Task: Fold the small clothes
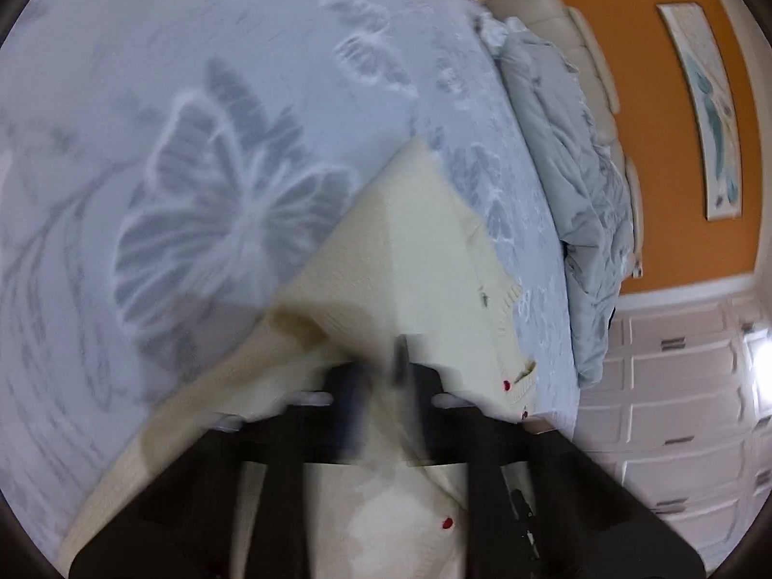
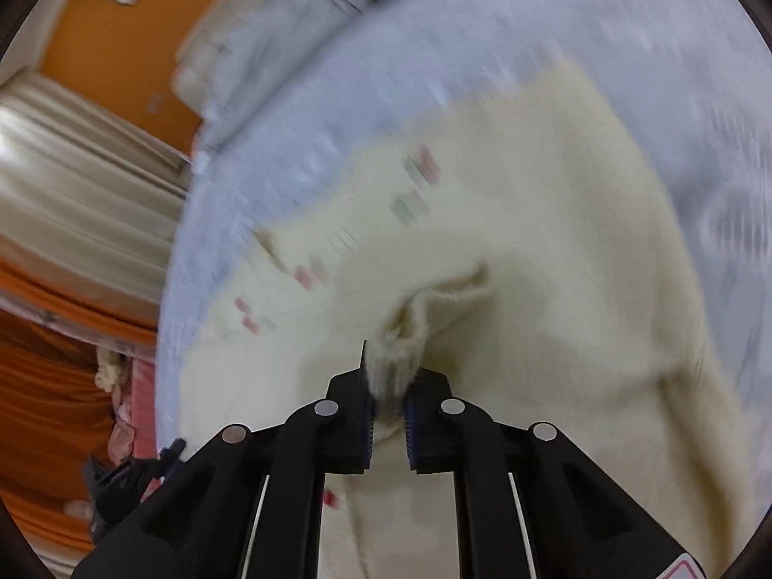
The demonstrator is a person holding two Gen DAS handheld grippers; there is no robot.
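In the left wrist view, a cream knitted garment is seen spread on a pale blue bedspread printed with grey butterflies. The left gripper is pressed into the near part of the garment, and its jaws are drawn close together with cream fabric pinched between them, though the fingertips are blurred. Small red dots are seen along the garment's edge nearest the side of the bed. A rumpled pale blue duvet is heaped along the far edge of the bed, against a cream headboard. An orange wall with a framed picture and white drawer fronts are seen beyond.

In the right wrist view, which is heavily blurred, the same garment is seen lying near the bed's edge on the bedspread. The right gripper is closed to a narrow gap on a bunched-up fold of the cream knit, which is raised into a ridge between the fingers. Pale curtains are seen beyond the bed.
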